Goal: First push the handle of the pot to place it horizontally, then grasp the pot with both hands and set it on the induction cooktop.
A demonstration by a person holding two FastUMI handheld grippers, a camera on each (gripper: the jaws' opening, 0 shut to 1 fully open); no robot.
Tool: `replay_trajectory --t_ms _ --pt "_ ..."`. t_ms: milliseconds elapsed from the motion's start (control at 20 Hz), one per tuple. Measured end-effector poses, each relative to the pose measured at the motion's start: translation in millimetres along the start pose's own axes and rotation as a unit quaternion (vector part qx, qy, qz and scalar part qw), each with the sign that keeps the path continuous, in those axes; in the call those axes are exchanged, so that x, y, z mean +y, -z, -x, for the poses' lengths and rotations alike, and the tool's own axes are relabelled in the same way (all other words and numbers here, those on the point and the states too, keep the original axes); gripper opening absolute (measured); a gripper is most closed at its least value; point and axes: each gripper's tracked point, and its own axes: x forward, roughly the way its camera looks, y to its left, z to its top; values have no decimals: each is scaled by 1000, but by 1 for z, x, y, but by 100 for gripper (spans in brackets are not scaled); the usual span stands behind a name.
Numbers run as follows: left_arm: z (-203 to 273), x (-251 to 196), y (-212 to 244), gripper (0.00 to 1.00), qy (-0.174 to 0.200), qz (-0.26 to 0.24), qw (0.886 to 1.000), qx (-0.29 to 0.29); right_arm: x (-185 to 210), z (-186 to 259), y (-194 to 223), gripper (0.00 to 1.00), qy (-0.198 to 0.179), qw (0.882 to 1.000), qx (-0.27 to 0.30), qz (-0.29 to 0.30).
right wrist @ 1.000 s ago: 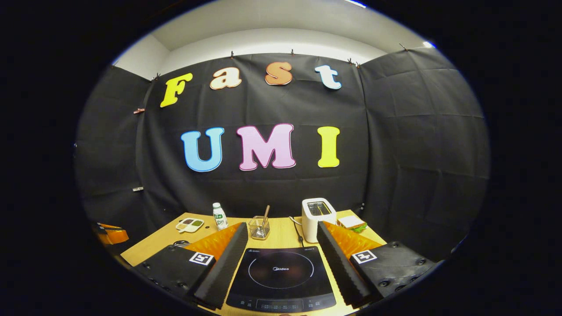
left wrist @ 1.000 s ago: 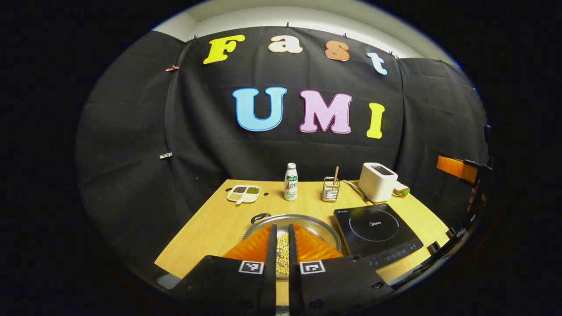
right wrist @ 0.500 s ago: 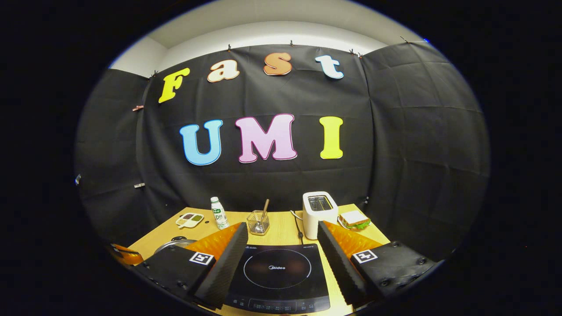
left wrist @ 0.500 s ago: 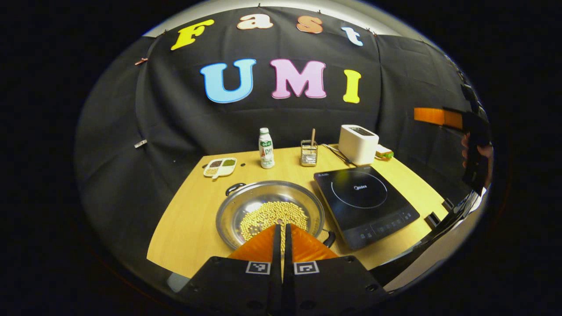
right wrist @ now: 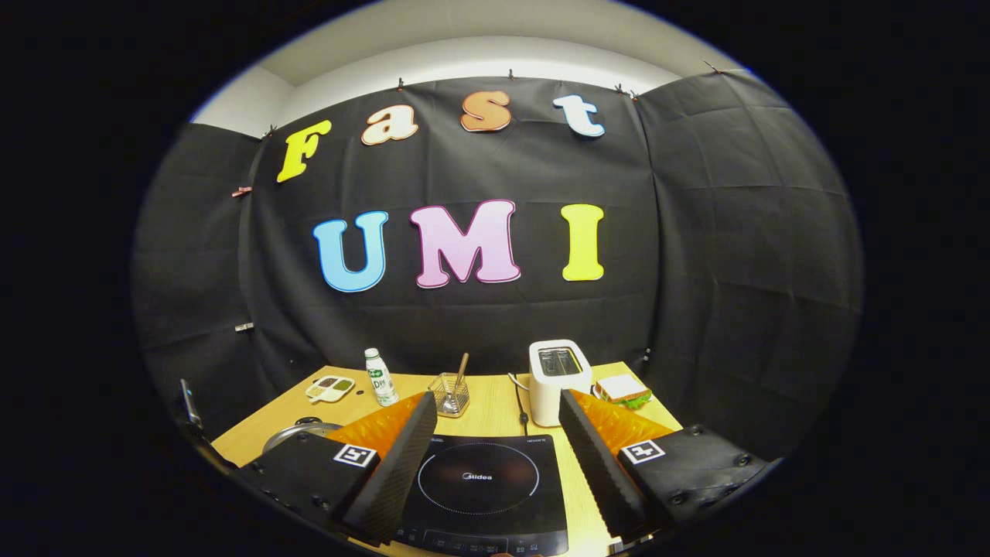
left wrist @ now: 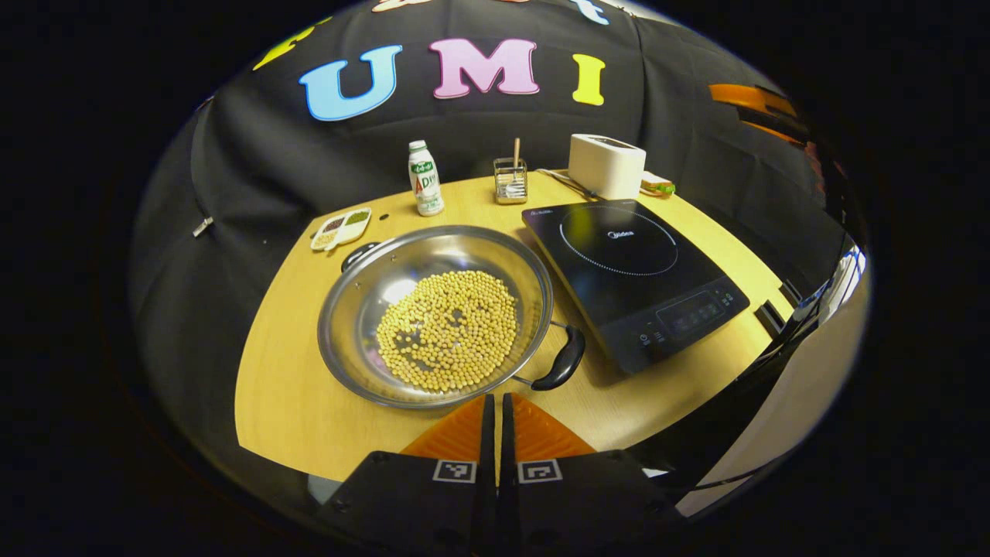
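Sitting on wooden table [left wrist: 294, 402], left of induction cooktop [left wrist: 630, 278]: pot [left wrist: 437, 313], beans inside, handles lying on a diagonal, near handle [left wrist: 563, 360] toward cooktop's front corner. Likely step: nudging near handle sideways until handles line up horizontally; pushing low and slowly, avoiding bean spill. Left gripper [left wrist: 495, 410] hovering just short of pot rim, jaws pressed together, holding nothing. Right gripper [right wrist: 495, 433] hanging above cooktop, jaws spread wide, gripping nothing.
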Motion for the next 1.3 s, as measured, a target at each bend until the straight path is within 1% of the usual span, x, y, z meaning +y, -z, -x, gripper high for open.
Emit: replay_trajectory --t_ms 250,350,450,550,700,850,900,950,1100,1150,1300 --pt "-29 -13 16 5 18 14 999 41 -9 -1 4 99 1 1000 3 5" --pt "-35 -20 14 4 23 2 999 40 -17 -4 4 99 10 1000 5 4" --pt "-40 -27 14 6 29 -17 998 44 -30 -6 2 99 25 1000 3 -1" --pt "-43 -35 13 5 37 -19 998 46 -39 -8 2 99 39 999 4 -13" --pt "-50 -43 6 5 42 -1 998 44 -50 -11 6 99 55 998 10 -24" --pt "-56 -49 -4 5 50 28 997 43 -56 -14 7 99 65 997 16 -30" --pt "-58 -51 -8 4 53 34 997 41 -56 -14 6 98 65 997 15 -32" --pt "-61 -53 -12 5 55 38 997 40 -55 -15 4 99 64 997 12 -32" --pt "-70 -58 -23 5 60 48 996 36 -58 -16 4 98 66 998 11 -22" --pt "-73 -59 -26 4 62 51 996 35 -60 -16 3 98 67 997 10 -20" --pt "-81 -63 -37 5 69 59 995 31 -67 -17 2 98 76 997 9 -19"
